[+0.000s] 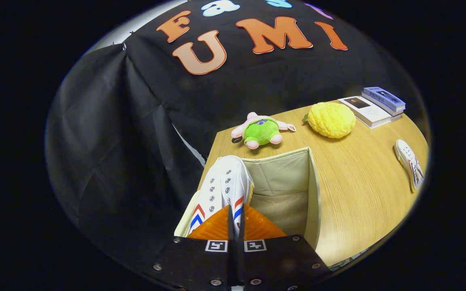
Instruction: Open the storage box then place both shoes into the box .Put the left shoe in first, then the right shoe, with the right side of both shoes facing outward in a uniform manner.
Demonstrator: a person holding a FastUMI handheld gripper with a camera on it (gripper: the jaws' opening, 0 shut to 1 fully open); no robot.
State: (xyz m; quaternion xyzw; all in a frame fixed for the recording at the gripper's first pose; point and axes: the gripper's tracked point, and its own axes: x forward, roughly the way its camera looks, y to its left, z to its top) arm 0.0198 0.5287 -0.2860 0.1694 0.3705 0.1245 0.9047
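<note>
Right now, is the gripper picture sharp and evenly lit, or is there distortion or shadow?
Gripper view: strong fisheye bending, the table edge curves; the shoe held in the gripper, jaws closed on it, over the open storage box, is sharp; the second shoe near the rim looks stretched; the box interior is shadowed; no strong glare.

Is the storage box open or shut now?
Open: the storage box shows its bare inside, and the tool holds a shoe over it.

box (281,178): matt fabric | table (358,190): smooth wood grain | shoe (221,186): canvas
</note>
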